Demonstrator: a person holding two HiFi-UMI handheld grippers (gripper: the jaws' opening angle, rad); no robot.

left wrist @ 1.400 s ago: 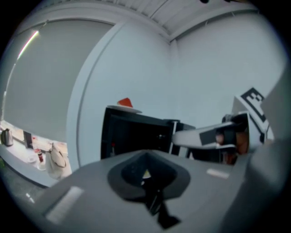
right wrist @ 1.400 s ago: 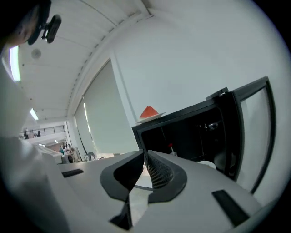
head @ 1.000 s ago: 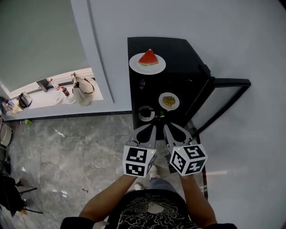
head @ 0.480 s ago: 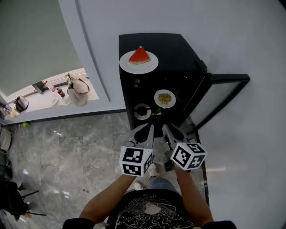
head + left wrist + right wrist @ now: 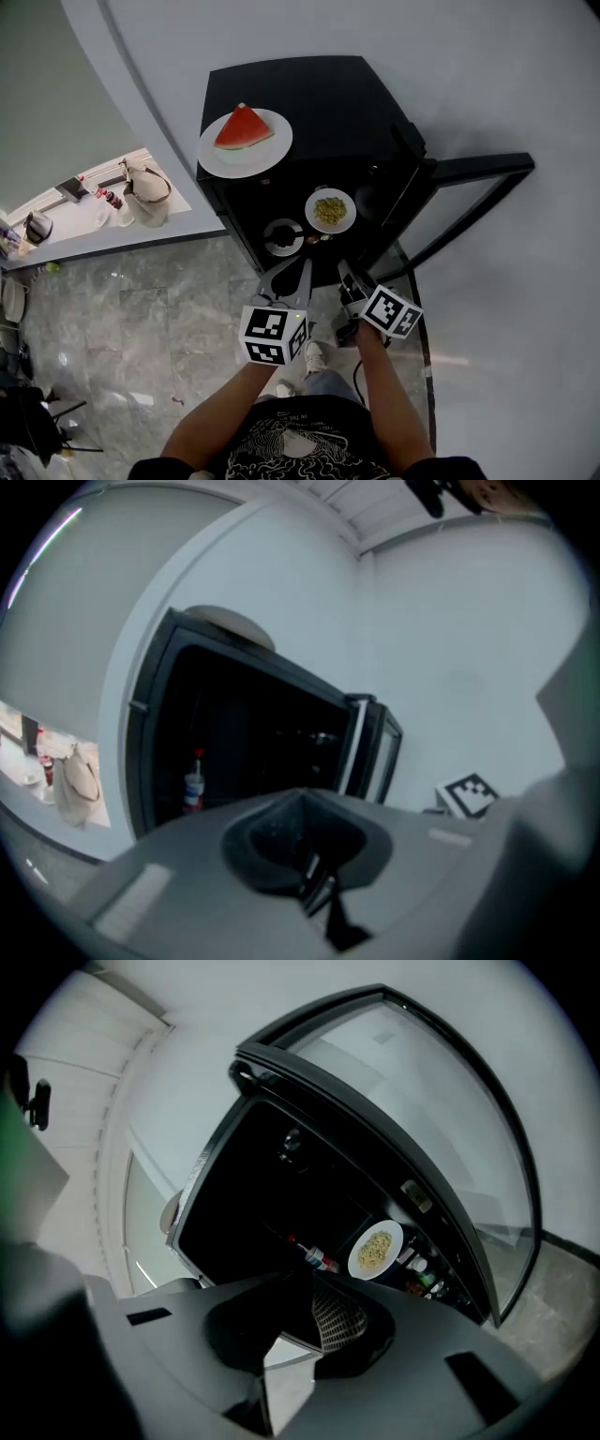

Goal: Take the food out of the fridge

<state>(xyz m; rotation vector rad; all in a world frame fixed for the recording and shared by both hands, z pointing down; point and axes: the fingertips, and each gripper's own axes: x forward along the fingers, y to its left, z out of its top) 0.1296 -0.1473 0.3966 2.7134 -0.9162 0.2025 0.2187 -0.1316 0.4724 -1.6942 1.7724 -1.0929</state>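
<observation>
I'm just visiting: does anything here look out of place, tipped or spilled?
Nothing looks spilled or broken. One oddity: the plate with a watermelon slice sits on top of the black fridge, right at its front corner, rim seemingly past the edge. The fridge door stands open.

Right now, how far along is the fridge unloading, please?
Done: the door stands open and the watermelon plate sits atop the fridge. In hand: nothing; the left gripper and right gripper are empty. Left: the plate of yellow food and the dark bowl inside.
</observation>
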